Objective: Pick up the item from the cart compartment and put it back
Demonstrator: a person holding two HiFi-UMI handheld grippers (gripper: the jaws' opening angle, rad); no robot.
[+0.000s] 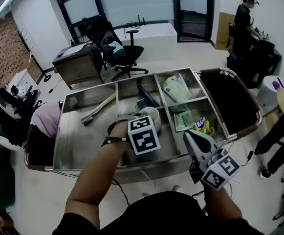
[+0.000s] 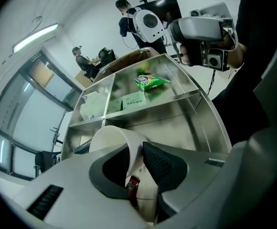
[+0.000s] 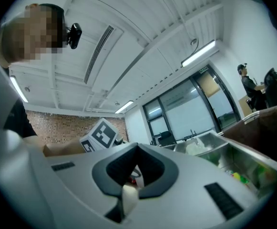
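Left gripper view shows the left tongs [image 2: 137, 150] clamped on the thin wall of the white cup [image 2: 108, 137], inside the cart [image 2: 195, 109]. Held only by its rim, it could slip and tip. Off beside them, the right tongs [image 1: 194, 140] look shut and empty.

The white cup [image 1: 152, 115], plain, thin-walled and open-mouthed, is being held over the middle column of the steel cart [image 1: 78, 148], close to the divider between that column's back and front compartments. Whether its base is touching the metal cannot be told. The left gripper [image 2: 137, 156] is clamping the cup's wall just below the rim between its two jaws, and in the left gripper view the curved rim is arching up and away from the jaws toward the cart's floor.
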